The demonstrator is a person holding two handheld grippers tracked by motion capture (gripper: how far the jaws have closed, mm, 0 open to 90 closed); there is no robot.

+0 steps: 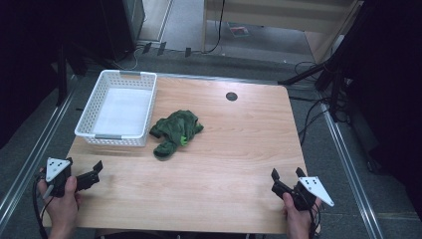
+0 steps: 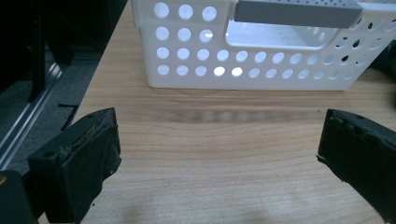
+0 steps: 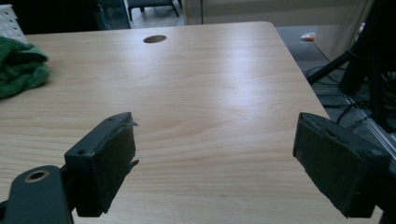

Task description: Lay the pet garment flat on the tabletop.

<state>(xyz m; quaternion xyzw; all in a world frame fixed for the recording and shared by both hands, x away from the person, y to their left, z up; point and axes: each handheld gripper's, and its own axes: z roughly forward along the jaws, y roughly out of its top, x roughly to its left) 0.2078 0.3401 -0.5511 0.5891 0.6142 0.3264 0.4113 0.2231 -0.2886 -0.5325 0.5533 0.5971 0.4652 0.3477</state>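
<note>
Both grippers are standing wide apart with nothing between them: the left gripper (image 1: 94, 172) near the white basket (image 1: 99, 89), the right gripper (image 1: 287, 175) well away from it; a green cloth (image 1: 175, 130) is lying just beside the basket.

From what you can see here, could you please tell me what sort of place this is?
Probably a lab or workshop set up for recording: a bare wooden table, loose cables on the grey floor, and dark stands around it.

High view overhead facing forward, gripper views low along the table (image 1: 239, 149), sharing white basket (image 1: 119, 107)
</note>
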